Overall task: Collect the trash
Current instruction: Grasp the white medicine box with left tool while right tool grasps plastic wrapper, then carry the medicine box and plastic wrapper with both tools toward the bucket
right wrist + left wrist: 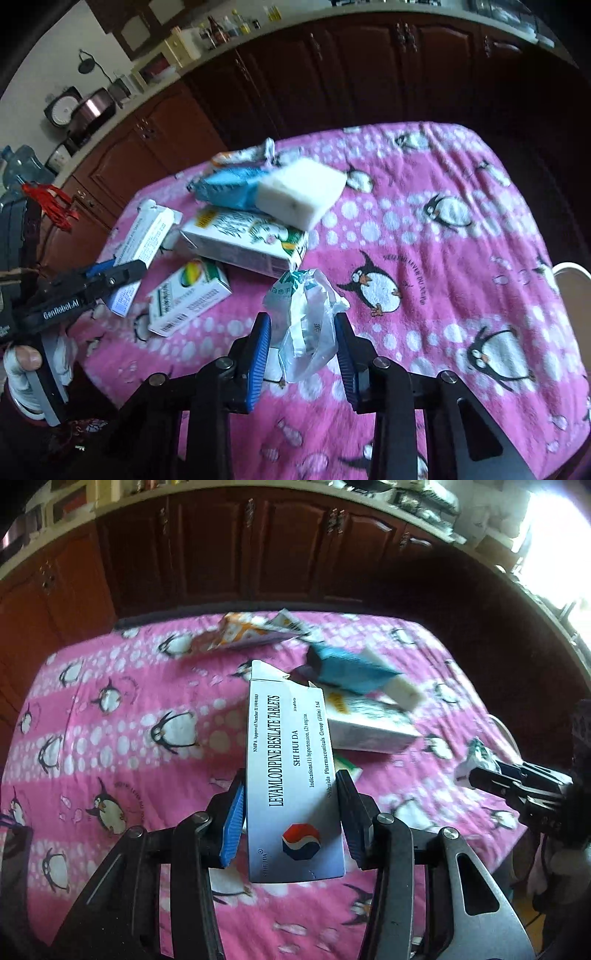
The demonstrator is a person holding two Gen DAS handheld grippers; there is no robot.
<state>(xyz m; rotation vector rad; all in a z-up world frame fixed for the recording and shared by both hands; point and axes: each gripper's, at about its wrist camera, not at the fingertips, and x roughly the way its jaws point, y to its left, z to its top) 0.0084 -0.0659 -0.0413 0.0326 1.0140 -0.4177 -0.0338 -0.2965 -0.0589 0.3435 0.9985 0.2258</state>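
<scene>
My left gripper is shut on a white tablet box with a red and blue logo, held above the pink penguin tablecloth. It also shows in the right wrist view. My right gripper is shut on a crumpled clear plastic wrapper with green print; the wrapper shows in the left wrist view. On the cloth lie a large white and green carton, a small box with a rainbow logo, a blue and white pack and orange wrappers.
Dark wooden cabinets run behind the table, with a cluttered counter above. A water bottle and red tassel are at the left. A white chair edge stands at the table's right side.
</scene>
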